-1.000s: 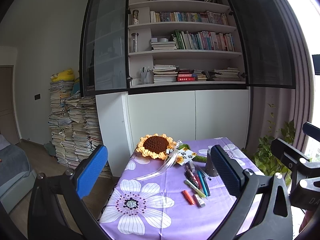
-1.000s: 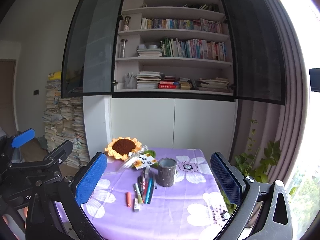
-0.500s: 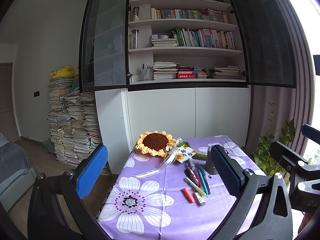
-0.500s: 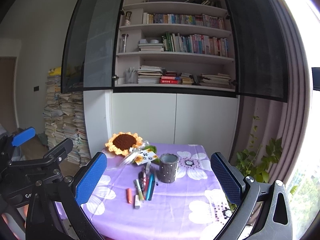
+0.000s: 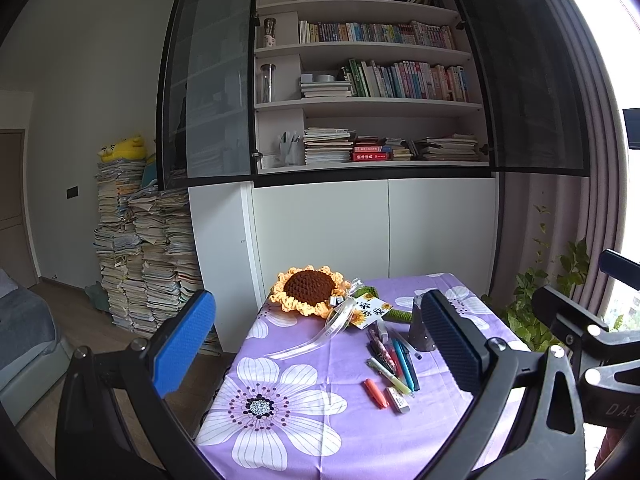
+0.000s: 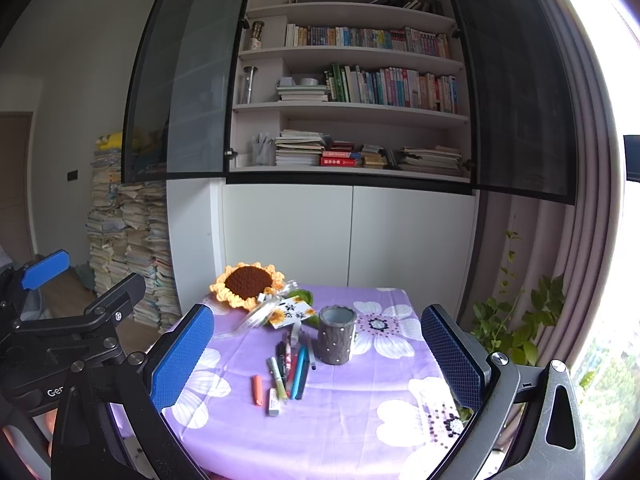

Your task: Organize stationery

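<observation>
— Where are my two grippers right now?

— You hold both above the near edge of a small table draped in a purple cloth printed with big white flowers [image 6: 340,408]. Your left gripper [image 5: 316,344] has its blue-padded fingers spread wide with nothing between them. Your right gripper [image 6: 318,354] is spread just as wide, also holding nothing.

— And the stationery?

— It lies loose on the cloth, well ahead of both grippers. A bundle of pens in teal, red, dark and pale green [image 6: 292,364] rests side by side, pointing toward you. Just left of them in the right view sits a short orange highlighter [image 6: 257,390], and at the pens' near end lies a small white eraser block [image 6: 274,402]. Just beside the pens on their right stands a grey, round, stud-dotted pen cup [image 6: 337,340], upright — its inside is hard to make out.

— What else is on the table?

— At the far left corner lies a crocheted sunflower with yellow petals and a brown centre [image 6: 249,285], with a clear ribbon and a white printed tag [image 6: 291,313] attached. Behind the table stands a tall white bookcase full of books [image 6: 360,80].
</observation>
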`<state>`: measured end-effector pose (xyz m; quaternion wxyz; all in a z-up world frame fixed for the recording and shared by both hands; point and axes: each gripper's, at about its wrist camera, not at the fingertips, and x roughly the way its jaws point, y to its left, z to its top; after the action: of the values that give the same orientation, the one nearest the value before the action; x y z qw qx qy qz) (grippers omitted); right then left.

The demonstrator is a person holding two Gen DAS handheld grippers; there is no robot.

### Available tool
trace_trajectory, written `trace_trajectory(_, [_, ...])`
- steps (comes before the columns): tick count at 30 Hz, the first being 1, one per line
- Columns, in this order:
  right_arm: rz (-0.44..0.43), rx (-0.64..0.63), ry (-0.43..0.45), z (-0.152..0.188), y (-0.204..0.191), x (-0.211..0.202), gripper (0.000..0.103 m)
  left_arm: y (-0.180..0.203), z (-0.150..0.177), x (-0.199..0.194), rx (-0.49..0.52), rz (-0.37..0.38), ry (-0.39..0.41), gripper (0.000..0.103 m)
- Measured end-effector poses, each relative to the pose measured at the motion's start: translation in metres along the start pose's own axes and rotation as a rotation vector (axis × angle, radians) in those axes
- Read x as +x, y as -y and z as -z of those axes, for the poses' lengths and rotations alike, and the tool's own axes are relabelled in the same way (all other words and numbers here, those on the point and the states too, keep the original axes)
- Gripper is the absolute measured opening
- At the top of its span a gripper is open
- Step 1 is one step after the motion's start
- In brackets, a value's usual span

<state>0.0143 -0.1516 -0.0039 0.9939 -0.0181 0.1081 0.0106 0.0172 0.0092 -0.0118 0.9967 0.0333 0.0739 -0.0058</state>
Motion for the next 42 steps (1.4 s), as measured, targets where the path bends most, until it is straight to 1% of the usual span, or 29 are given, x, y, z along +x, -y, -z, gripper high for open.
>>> trace_trajectory(20, [0.002, -0.002, -0.005, 0.002, -0.001, 0.001, 0.103, 0.001, 0.001, 0.004, 0.0, 0.016, -0.023, 0.102])
trace_trajectory(27, [0.005, 0.0, -0.025, 0.017, 0.003, 0.005, 0.103, 0.002, 0.004, 0.014, 0.003, 0.019, -0.05, 0.102])
trace_trajectory(31, [0.01, 0.01, -0.048, 0.02, 0.007, 0.012, 0.103, 0.004, 0.008, 0.022, 0.005, 0.016, -0.072, 0.102])
trace_trajectory(34, [0.014, 0.02, -0.085, 0.017, 0.011, 0.023, 0.103, 0.007, 0.012, 0.031, 0.018, 0.013, -0.101, 0.102])
trace_trajectory(38, [0.019, 0.039, -0.134, 0.023, 0.019, 0.039, 0.103, 0.007, 0.019, 0.046, 0.027, 0.005, -0.136, 0.102])
trace_trajectory(42, [0.022, 0.049, -0.187, 0.037, 0.03, 0.061, 0.103, 0.006, 0.029, 0.065, 0.025, -0.007, -0.178, 0.102])
